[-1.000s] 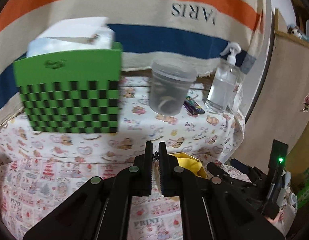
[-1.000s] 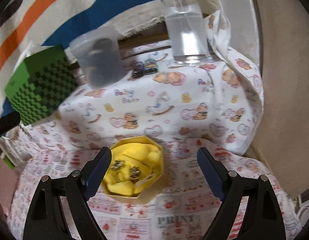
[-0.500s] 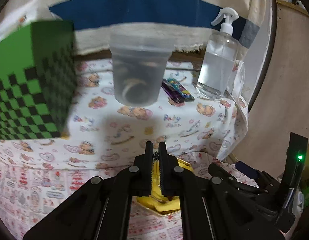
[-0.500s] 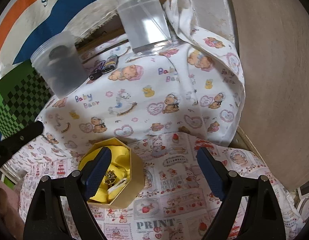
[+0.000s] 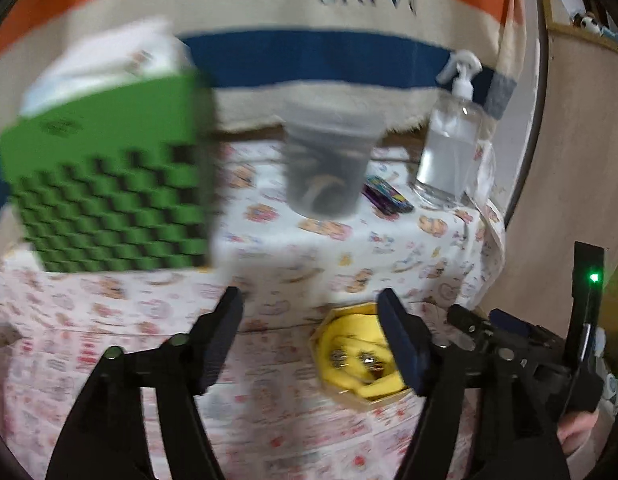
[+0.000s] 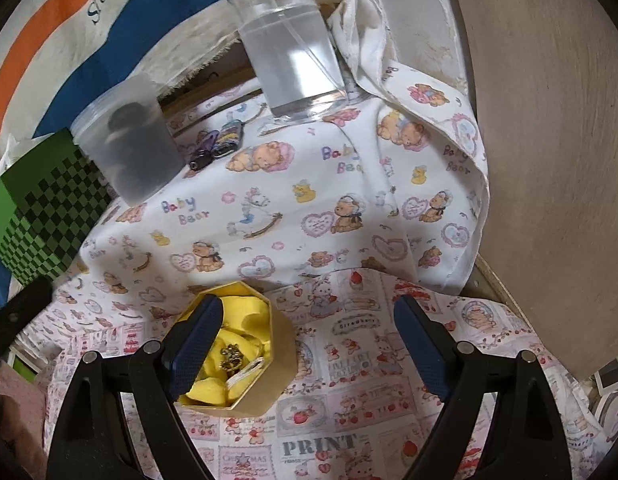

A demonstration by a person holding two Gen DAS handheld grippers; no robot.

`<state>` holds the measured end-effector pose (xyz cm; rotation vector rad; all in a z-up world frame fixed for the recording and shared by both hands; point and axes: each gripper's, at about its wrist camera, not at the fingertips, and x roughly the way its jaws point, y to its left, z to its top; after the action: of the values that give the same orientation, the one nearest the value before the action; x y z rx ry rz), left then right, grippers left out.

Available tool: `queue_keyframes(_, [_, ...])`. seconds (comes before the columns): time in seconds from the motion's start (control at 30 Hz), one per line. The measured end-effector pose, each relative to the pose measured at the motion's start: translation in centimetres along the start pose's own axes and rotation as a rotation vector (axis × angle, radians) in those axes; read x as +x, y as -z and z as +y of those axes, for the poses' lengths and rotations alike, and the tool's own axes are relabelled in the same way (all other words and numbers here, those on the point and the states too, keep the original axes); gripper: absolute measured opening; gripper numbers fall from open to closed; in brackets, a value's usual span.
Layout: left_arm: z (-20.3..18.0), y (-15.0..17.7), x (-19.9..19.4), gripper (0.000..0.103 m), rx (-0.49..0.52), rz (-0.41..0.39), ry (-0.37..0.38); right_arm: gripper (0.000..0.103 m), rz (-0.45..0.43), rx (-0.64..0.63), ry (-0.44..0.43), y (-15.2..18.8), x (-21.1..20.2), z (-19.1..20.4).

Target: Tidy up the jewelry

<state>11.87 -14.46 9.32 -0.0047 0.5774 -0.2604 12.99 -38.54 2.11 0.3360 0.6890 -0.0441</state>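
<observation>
A gold octagonal jewelry box [image 6: 245,360] with yellow lining stands on the pink printed cloth. Small gold earrings [image 6: 231,358] lie inside it. In the left wrist view the box [image 5: 361,356] shows just inside my right fingertip, with earrings [image 5: 355,360] in it. My left gripper [image 5: 311,312] is open and empty, hovering above the cloth to the left of the box. My right gripper [image 6: 305,324] is open and empty, with its left finger over the box.
A green checkered box [image 5: 109,200] stands at the back left, a frosted plastic tub [image 5: 325,168] at the middle back, a clear spray bottle [image 5: 449,148] at the back right. Small dark clips [image 6: 217,148] lie by the tub. A wooden panel [image 6: 549,160] borders the right.
My left gripper was shut on a small jewel; now it is wide open and has pulled back left and up. More jewelry lies in the box. My right gripper stays open near the box.
</observation>
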Motion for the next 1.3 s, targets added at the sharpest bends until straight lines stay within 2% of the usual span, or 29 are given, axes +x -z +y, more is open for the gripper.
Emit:
queue_keyframes(0.03, [0.7, 0.0, -1.0, 0.084, 0.001, -0.020, -0.019, 0.089, -0.002, -0.007, -0.005, 0.0, -0.1, 0.2])
queue_keyframes(0.13, [2.7, 0.2, -3.5, 0.093, 0.025, -0.054, -0.062, 0.089, -0.020, -0.033, -0.008, 0.1, -0.9, 1.0])
queue_keyframes(0.23, [4.7, 0.4, -5.2, 0.098, 0.046, -0.080, -0.110, 0.089, -0.038, -0.050, -0.046, 0.3, -1.9, 2.0])
queue_keyframes(0.33, [6.9, 1.1, -7.2, 0.103, 0.022, -0.173, -0.175, 0.089, -0.061, -0.085, -0.065, 0.7, -2.6, 3.2])
queue_keyframes(0.4, [8.4, 1.6, -8.1, 0.103, -0.020, -0.219, -0.181, 0.089, -0.079, -0.114, -0.068, 1.1, -2.8, 4.0])
queue_keyframes(0.53, [10.7, 3.7, -7.7, 0.103, -0.095, -0.215, -0.124, 0.089, -0.086, -0.152, -0.081, 2.0, -2.7, 5.1])
queue_keyframes(0.67, [11.0, 6.6, -6.6, 0.103, -0.123, -0.242, -0.201, 0.089, -0.082, -0.174, -0.105, 3.1, -2.4, 6.2])
queue_keyframes(0.73, [11.4, 8.0, -5.9, 0.103, -0.139, -0.250, -0.194, 0.089, -0.081, -0.200, -0.117, 3.8, -2.1, 6.9])
queue_keyframes(0.83, [11.2, 8.5, -4.7, 0.103, -0.112, -0.203, -0.196, 0.089, -0.096, -0.249, -0.128, 4.7, -1.9, 8.0])
queue_keyframes(0.9, [10.7, 8.9, -4.5, 0.103, -0.094, -0.215, -0.223, 0.089, -0.122, -0.259, -0.128, 5.4, -2.1, 8.4])
queue_keyframes(1.0, [10.4, 9.5, -4.1, 0.103, -0.084, -0.213, -0.198, 0.089, -0.151, -0.255, -0.146, 5.9, -2.4, 8.6])
queue_keyframes(1.07, [10.0, 9.9, -3.9, 0.103, -0.058, -0.218, -0.219, 0.089, -0.189, -0.258, -0.142, 6.3, -2.7, 8.7])
queue_keyframes(1.13, [9.9, 10.1, -3.8, 0.103, -0.053, -0.215, -0.228, 0.093, -0.228, -0.271, -0.119, 6.5, -3.0, 8.8])
queue_keyframes(1.23, [9.9, 10.5, -3.6, 0.103, -0.066, -0.203, -0.213, 0.094, -0.212, -0.281, -0.105, 6.4, -2.9, 9.0])
queue_keyframes(1.3, [9.8, 10.8, -3.6, 0.103, -0.051, -0.215, -0.230, 0.094, -0.183, -0.269, -0.113, 6.5, -2.9, 8.8])
